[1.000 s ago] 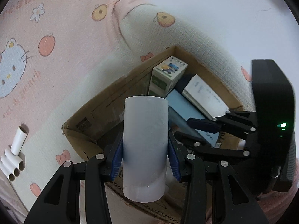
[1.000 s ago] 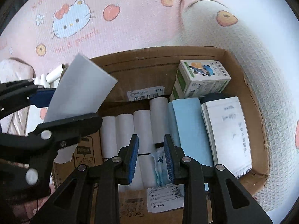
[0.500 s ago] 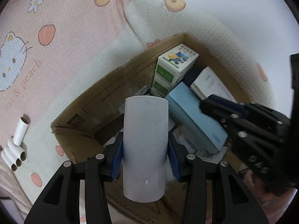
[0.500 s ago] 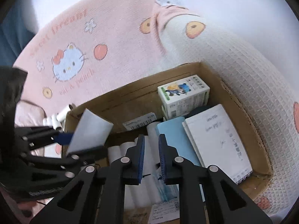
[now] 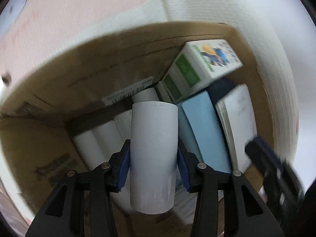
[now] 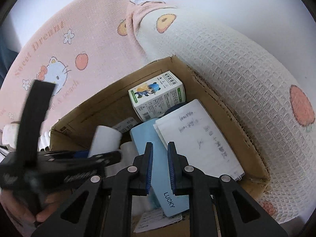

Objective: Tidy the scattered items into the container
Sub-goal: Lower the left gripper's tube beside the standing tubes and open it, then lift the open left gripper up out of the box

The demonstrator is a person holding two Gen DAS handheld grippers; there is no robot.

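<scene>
Left wrist view: the left gripper [image 5: 153,169] points steeply down into the cardboard box [image 5: 59,90], its fingers clamped on a white paper tube [image 5: 153,156]. It's dropped lower than a second ago, so the box fills the view, with more tubes [image 5: 102,138] packed at 9 o'clock.

Right wrist view: the right gripper [image 6: 160,167] hovers over the light blue box [image 6: 156,158], fingers nearly shut on nothing; they were wider before. The left gripper with its tube [image 6: 105,141] sits at 9 o'clock.

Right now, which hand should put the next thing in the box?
Left. Its hand-held gripper is shut on the white tube, right above the cardboard box beside the other white tubes. The right hand-held gripper is shut and holds nothing.
</scene>
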